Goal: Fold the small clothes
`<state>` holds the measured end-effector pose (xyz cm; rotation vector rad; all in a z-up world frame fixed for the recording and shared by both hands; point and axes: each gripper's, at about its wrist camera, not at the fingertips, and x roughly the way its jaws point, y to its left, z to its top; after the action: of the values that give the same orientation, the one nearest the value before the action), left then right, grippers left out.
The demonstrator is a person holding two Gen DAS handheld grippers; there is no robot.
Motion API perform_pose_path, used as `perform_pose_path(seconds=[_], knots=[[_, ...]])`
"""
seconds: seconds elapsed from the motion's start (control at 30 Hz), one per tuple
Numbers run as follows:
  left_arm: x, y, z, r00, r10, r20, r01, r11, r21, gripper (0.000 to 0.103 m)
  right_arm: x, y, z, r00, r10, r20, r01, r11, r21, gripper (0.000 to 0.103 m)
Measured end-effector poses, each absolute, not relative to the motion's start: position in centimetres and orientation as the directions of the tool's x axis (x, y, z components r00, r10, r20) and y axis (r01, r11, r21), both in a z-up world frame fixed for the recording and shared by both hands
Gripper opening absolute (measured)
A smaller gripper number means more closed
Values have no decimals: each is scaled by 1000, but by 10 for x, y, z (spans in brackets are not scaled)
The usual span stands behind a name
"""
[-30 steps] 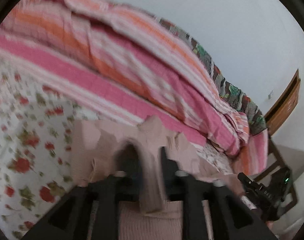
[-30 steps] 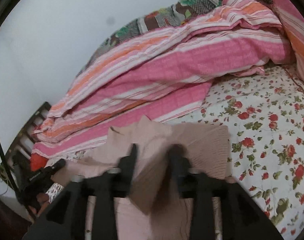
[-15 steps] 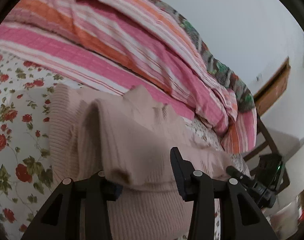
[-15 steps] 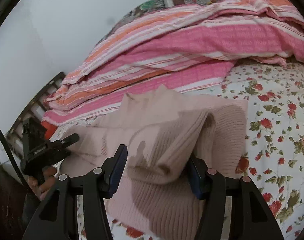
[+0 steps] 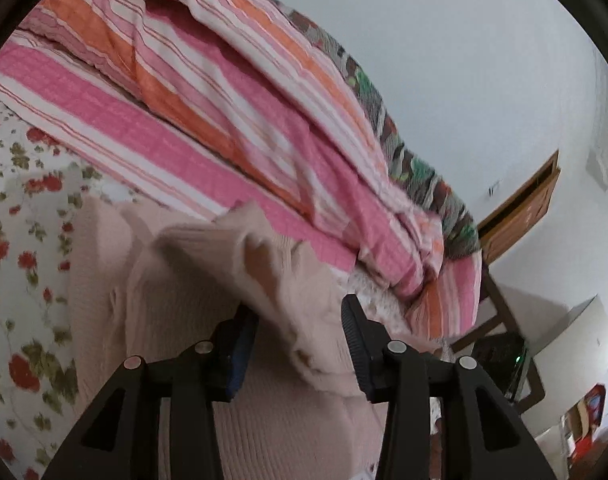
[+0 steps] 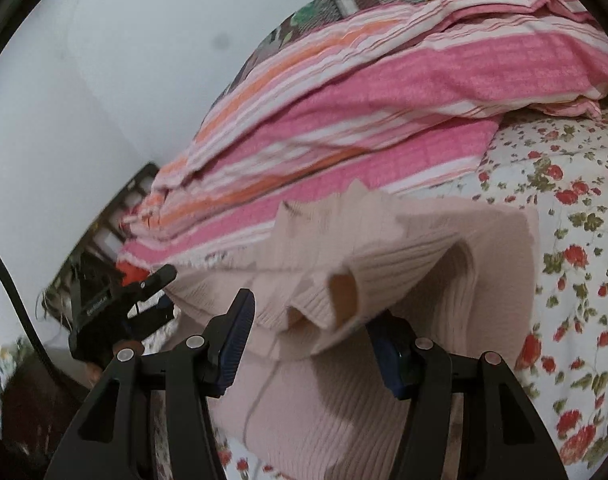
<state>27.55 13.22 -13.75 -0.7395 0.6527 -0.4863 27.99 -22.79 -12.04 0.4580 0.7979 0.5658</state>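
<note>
While both pairs of jaws stand wide apart, the left gripper and right gripper each straddle a loose fold of the pale pink ribbed sweater, which lies on the floral bedsheet beside the striped quilt.

Both grippers hovering open over the pink sweater

The left gripper is spreading its jaws wide above the sweater's folded edge; the right gripper is likewise gaping, fabric draping between its fingers.
</note>
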Motion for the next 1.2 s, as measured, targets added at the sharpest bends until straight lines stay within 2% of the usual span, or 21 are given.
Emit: perform_pose_path(seconds=[0.1, 0.3, 0.53, 0.77, 0.93, 1.03, 1.2], knots=[[276, 143, -136, 724, -599, -342, 170, 635, -753, 46, 285, -234, -115, 596, 621, -509, -290, 757, 585, 57], [276, 150, -140, 742, -545, -390, 112, 674, -730, 46, 285, -239, -116, 633, 549, -546, -241, 810, 535, 58], [268, 141, -139, 773, -384, -504, 26, 815, -579, 46, 272, -233, -116, 677, 311, -667, -168, 948, 272, 57], [251, 125, -136, 795, -256, -550, 23, 919, -393, 46, 261, -237, -115, 697, 243, -675, -157, 970, 187, 57], [238, 127, -131, 805, -240, -543, 52, 940, -338, 48, 253, -232, -107, 696, 216, -685, -157, 976, 148, 57], [233, 136, -132, 794, -277, -542, 68, 925, -374, 55, 237, -233, -107, 678, 247, -692, -159, 969, 190, 57], [220, 149, -140, 751, -365, -550, 109, 890, -442, 56, 204, -239, -118, 634, 245, -733, -135, 969, 207, 57]])
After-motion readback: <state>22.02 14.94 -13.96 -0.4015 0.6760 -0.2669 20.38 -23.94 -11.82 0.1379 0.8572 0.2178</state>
